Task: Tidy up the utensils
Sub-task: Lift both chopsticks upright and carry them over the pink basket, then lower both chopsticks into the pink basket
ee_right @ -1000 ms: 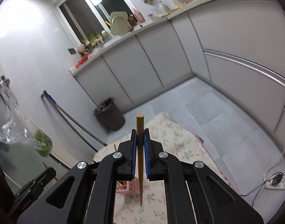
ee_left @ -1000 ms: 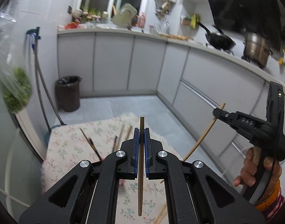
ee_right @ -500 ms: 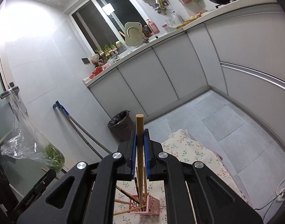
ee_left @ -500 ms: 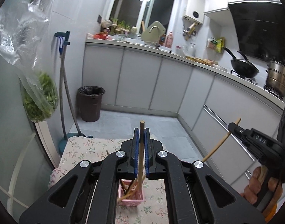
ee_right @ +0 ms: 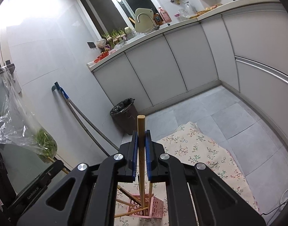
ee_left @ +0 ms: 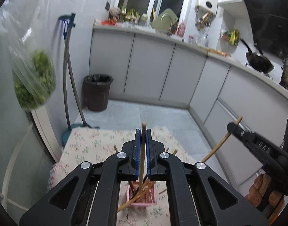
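Between the blue pads of the left claw (ee_left: 143,141), at lower centre of its view: thin wooden chopstick (ee_left: 142,156), clamped tight, long axis upright, blunt end up, tip down over the pink basket (ee_left: 144,199) on the floral cloth (ee_left: 91,146). Same in the right claw (ee_right: 141,143): thicker chopstick (ee_right: 141,150) pinched upright, lower end inside the pink basket (ee_right: 153,207) among leaning chopsticks.
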Available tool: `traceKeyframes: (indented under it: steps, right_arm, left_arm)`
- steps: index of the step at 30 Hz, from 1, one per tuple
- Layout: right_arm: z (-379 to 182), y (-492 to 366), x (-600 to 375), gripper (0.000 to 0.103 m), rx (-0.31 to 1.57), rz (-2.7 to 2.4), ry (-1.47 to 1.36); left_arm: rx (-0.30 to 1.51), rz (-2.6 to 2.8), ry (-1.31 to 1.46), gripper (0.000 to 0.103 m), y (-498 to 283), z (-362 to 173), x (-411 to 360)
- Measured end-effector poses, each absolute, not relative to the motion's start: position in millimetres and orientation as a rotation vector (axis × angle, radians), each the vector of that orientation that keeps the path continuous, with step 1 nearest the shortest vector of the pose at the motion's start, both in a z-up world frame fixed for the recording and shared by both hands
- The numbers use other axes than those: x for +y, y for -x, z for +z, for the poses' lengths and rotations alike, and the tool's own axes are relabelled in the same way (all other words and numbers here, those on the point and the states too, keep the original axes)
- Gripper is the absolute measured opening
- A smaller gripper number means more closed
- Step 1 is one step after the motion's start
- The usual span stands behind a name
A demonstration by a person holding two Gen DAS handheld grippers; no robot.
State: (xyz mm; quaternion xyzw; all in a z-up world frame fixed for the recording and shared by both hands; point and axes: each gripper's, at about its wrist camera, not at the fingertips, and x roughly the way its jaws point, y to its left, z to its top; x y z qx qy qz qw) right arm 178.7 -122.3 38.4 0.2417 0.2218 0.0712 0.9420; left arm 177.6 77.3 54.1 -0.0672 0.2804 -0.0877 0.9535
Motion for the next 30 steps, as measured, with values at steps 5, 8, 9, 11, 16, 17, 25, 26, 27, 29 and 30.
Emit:
traceKeyframes:
  steps: [5,8,9,11,16,17,25,26,27,29,30]
  right_arm:
    - [34,-182,-113,0.008,0.466,0.158,-0.482]
    - [33,-185,-109,0.008,0.471,0.160,-0.477]
    - [32,-185,-107,0.008,0.472,0.161,-0.474]
    - [31,-186,-105,0.008,0.475,0.162,-0.469]
    - [25,-190,-99,0.008,0.491,0.163,-0.459]
    - [23,-191,-99,0.008,0.496,0.162,-0.462]
    - [31,-187,-108,0.008,0.465,0.152,-0.489]
    - [33,-187,-109,0.008,0.462,0.153,-0.492]
    - [34,-185,-111,0.008,0.457,0.155,-0.497]
    - [37,-183,-114,0.008,0.449,0.159,-0.509]
    - [38,-182,-114,0.008,0.448,0.161,-0.512]
  left_arm:
    - [0.586,-0.147,0.173,0.023,-176,54,92]
    - [0.557,-0.125,0.194,0.030,-170,62,102]
    - [0.546,-0.115,0.197,0.031,-167,64,104]
    - [0.538,-0.107,0.193,0.031,-165,68,106]
    - [0.524,-0.092,0.198,0.032,-161,73,112]
    - [0.522,-0.089,0.198,0.033,-160,73,114]
    - [0.604,-0.070,0.249,0.044,-171,64,143]
    - [0.637,-0.069,0.273,0.049,-176,59,149]
    - [0.706,-0.057,0.311,0.053,-186,47,158]
    - [0.817,-0.020,0.367,0.054,-203,20,173]
    - [0.889,-0.007,0.406,0.054,-213,-2,182]
